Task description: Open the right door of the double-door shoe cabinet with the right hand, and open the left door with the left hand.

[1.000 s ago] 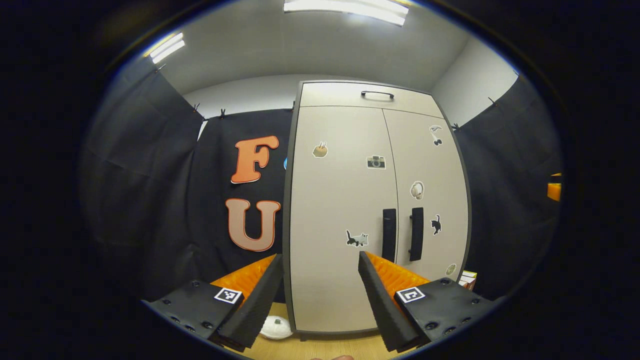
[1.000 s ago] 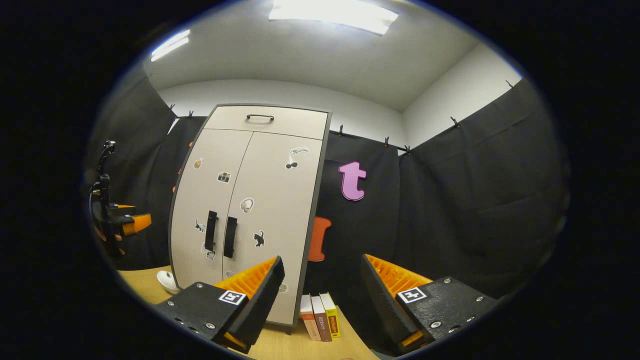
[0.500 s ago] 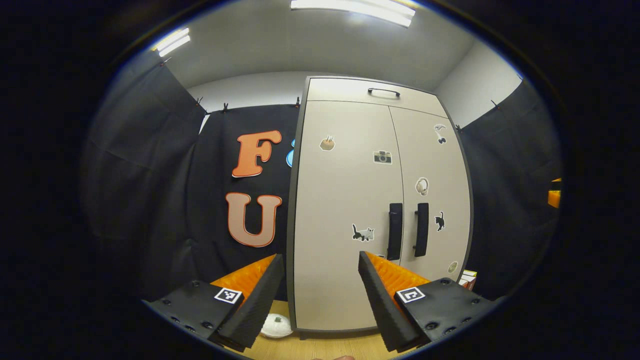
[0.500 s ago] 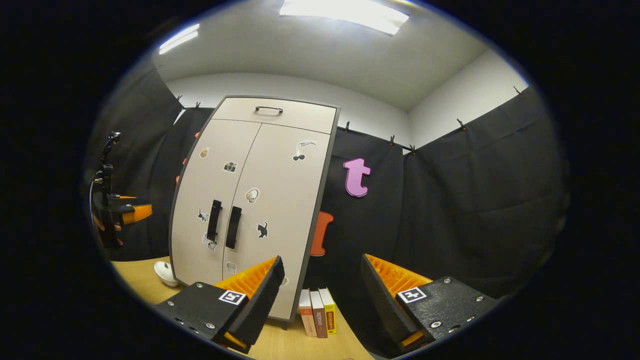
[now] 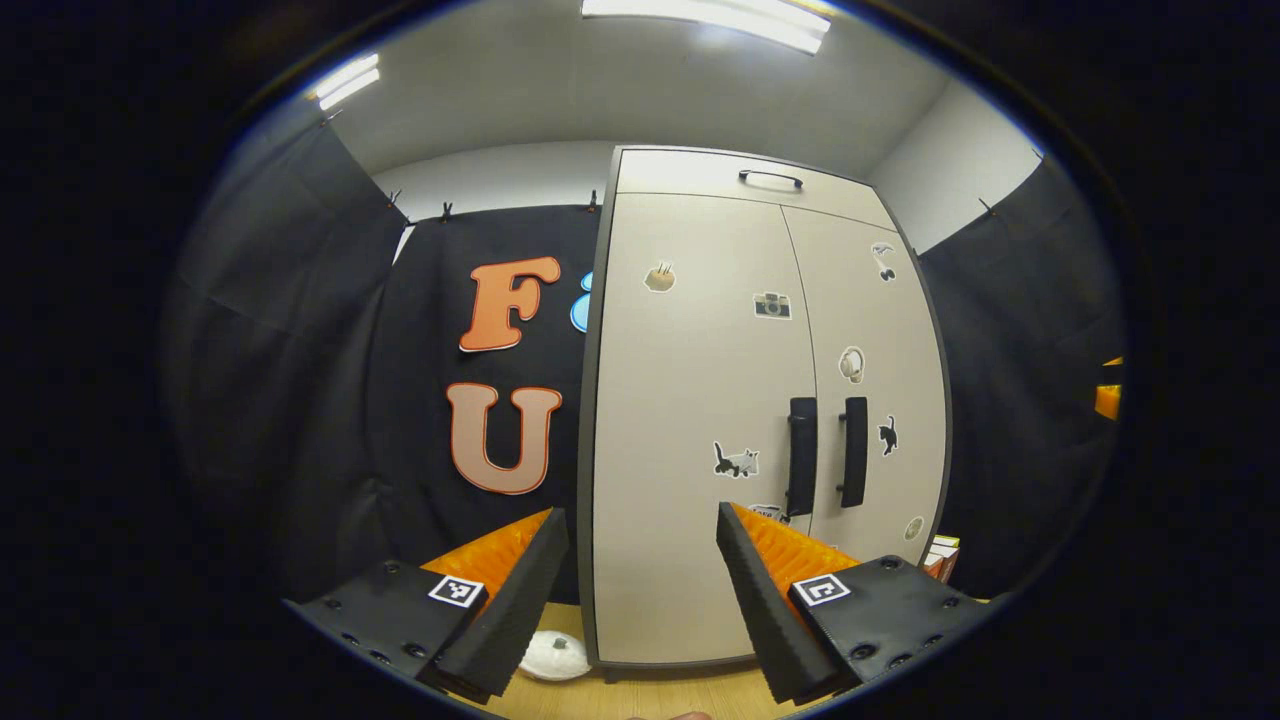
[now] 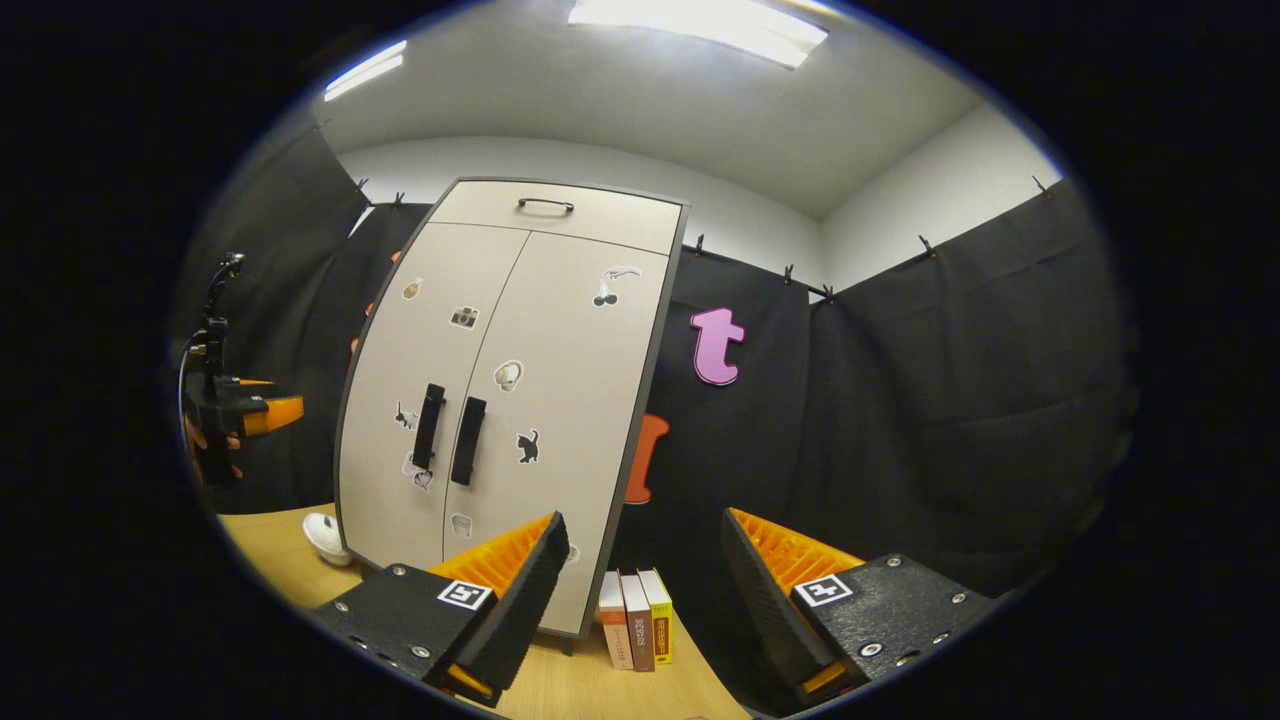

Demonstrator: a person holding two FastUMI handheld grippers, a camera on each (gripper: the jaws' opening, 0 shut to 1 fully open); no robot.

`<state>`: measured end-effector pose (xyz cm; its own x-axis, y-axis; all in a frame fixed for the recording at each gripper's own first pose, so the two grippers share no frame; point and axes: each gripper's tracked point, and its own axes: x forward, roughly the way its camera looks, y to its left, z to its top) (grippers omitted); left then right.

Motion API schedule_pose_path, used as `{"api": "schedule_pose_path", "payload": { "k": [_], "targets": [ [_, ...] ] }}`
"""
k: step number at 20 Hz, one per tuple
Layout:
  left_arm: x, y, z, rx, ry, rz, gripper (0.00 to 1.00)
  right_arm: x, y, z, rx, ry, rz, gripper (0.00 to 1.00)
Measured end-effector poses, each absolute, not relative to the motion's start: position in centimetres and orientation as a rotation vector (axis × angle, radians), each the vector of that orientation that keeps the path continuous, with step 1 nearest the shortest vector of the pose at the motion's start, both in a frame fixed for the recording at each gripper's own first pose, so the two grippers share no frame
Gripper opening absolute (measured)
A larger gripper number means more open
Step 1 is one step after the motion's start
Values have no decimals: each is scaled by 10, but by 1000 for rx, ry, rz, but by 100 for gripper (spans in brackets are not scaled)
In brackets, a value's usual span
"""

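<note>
Nearest the camera in the left gripper view, the left gripper (image 5: 640,590) hangs with its jaws wide apart, holding nothing. Beyond it, on the wooden table (image 5: 640,695), stands the shoe cabinet (image 5: 700,400) — both doors shut, the left door handle (image 5: 802,456) and right door handle (image 5: 854,452) side by side at the middle seam, well apart from the fingers. A small white object (image 5: 553,655) lies at the cabinet's near left foot. From the right gripper view, the right gripper (image 6: 645,600) also gapes empty; three books (image 6: 636,632) stand just right of the cabinet — the drawer handle (image 6: 545,204) sits at its top.
</note>
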<state>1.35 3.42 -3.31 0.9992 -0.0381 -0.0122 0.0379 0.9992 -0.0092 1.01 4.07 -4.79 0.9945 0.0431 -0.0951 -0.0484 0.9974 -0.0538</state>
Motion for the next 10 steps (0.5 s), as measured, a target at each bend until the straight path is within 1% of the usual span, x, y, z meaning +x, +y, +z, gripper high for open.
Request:
{"api": "schedule_pose_path", "payload": {
  "k": [6, 10],
  "targets": [
    [22, 54, -47, 20, 20, -29, 96, 28, 57, -56, -33, 94, 60, 94],
    [26, 66, -53, 25, 13, -24, 96, 53, 82, -76, -19, 131, 90, 94]
  ]
}}
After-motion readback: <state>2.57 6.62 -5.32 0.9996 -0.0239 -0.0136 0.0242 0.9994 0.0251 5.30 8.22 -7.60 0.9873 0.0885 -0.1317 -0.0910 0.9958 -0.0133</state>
